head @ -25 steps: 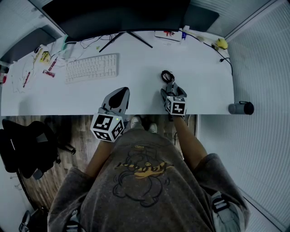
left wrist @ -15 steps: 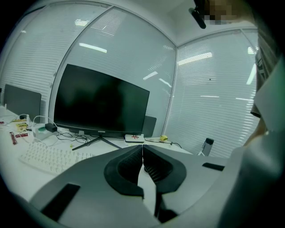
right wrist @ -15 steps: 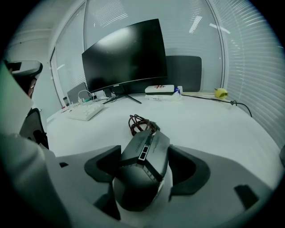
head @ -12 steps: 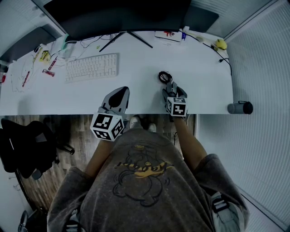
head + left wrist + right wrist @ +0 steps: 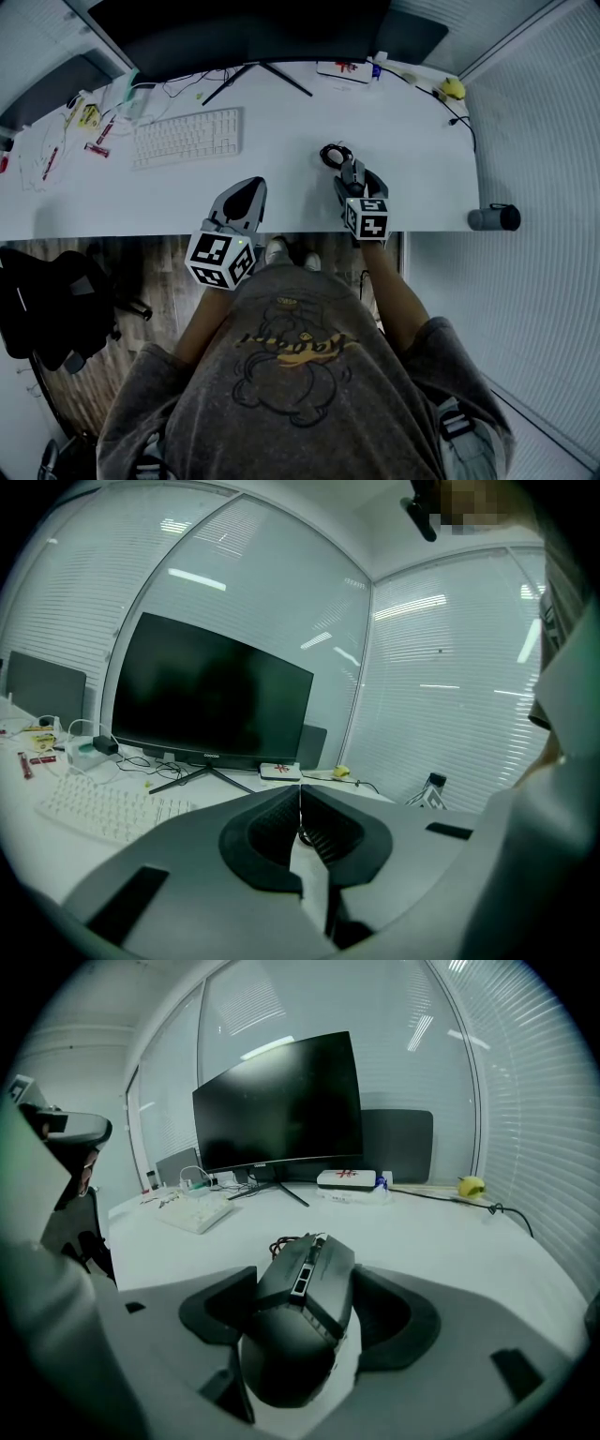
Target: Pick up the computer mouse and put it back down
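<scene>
A dark computer mouse [image 5: 305, 1307] sits tilted between the pads of my right gripper [image 5: 309, 1283], which is shut on its sides and holds it a little above the white desk [image 5: 412, 159]. In the head view the mouse [image 5: 352, 172] shows between that gripper's fingers [image 5: 340, 190], near the desk's front edge. Its coiled cable [image 5: 332, 155] lies on the desk just beyond. My left gripper [image 5: 246, 193] hovers at the front edge, left of the mouse. Its jaws [image 5: 300, 797] meet at the tips with nothing between them.
A white keyboard [image 5: 187, 138] lies at the back left, and a wide dark monitor [image 5: 244, 37] on a stand is behind it. A white box [image 5: 345, 67] and a yellow object [image 5: 454, 88] sit at the back right. A dark cylinder [image 5: 492, 218] is at the desk's right edge.
My right gripper's jaws have narrowed onto the mouse and risen with it off the desk; the cable coil has shifted slightly. The left gripper has stayed where it was.
</scene>
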Demonstrator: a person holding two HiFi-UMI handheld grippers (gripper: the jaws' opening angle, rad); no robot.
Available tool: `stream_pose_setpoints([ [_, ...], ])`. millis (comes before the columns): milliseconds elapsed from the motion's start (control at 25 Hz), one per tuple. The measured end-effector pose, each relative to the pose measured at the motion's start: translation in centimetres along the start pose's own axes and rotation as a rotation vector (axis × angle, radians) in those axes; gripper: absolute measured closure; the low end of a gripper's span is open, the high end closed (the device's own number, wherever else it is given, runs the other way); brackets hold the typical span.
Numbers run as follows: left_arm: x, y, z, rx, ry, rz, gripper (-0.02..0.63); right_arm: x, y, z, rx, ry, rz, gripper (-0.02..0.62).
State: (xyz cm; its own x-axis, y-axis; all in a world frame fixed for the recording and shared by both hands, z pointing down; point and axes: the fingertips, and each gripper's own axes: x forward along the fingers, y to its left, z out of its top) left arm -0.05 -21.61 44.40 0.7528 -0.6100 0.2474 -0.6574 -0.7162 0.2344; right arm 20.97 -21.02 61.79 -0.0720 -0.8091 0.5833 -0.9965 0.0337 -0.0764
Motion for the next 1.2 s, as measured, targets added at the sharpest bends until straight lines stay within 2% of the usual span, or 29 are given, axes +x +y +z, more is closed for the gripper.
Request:
stream_pose_setpoints([
  [640, -0.9, 0.2, 0.6, -0.005, -0.031, 0.013, 0.588, -6.8, 2.7, 6.9, 0.03, -0.203, 0.086, 0.274],
  [1200, -2.4, 1.2, 1.5, -0.01, -0.06, 0.03, 0.588, -14.6, 4.3, 10.5, 0.063, -0.346, 0.129, 0.275],
])
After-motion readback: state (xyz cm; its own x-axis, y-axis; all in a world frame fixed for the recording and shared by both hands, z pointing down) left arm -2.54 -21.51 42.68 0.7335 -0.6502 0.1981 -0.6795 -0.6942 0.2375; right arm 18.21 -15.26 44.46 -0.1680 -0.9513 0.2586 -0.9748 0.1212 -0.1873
